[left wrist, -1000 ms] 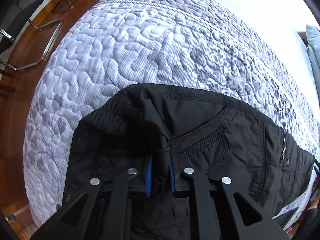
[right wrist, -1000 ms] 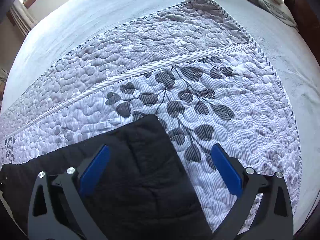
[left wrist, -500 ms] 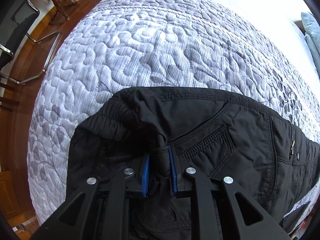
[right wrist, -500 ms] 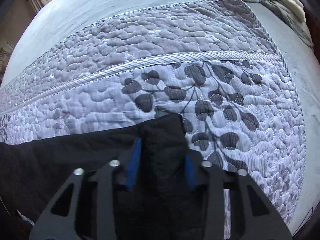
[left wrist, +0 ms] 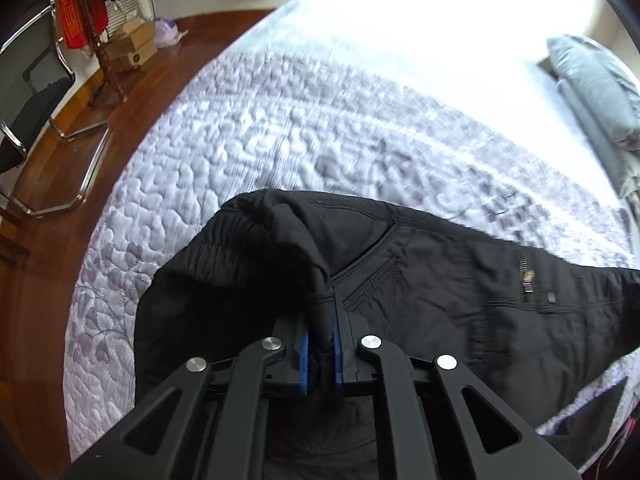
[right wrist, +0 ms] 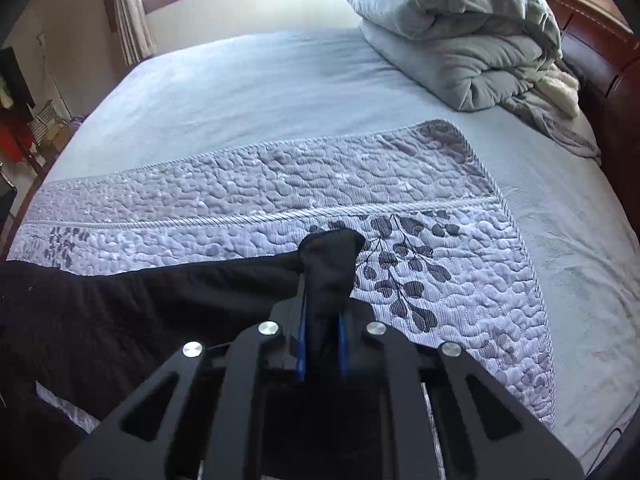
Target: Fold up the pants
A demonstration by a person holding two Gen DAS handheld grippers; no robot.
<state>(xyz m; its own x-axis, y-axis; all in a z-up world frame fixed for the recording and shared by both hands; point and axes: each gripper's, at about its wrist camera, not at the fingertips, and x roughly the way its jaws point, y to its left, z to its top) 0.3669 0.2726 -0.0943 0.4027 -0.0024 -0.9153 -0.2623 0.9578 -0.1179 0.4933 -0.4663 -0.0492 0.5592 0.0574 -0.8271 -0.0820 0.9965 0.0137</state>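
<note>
The left gripper (left wrist: 321, 350) pinches the waistband of the black pants (left wrist: 440, 304); the right gripper (right wrist: 322, 346) pinches a bunched leg end. The pants lie on the quilt (right wrist: 280, 200), their lower edge hidden behind the grippers.

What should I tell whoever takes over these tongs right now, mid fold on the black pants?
Left tongs: shut on a bunched pinch of the black pants at the waistband end, near the pocket.
Right tongs: shut on the pants at the leg end.
Pants: stretched between both grips, partly lifted above the quilted bedspread, the middle sagging towards it.
Done: both ends gripped and raised.
Left: no fold shows yet; bring one end over the other, lay it flat, release.
</note>
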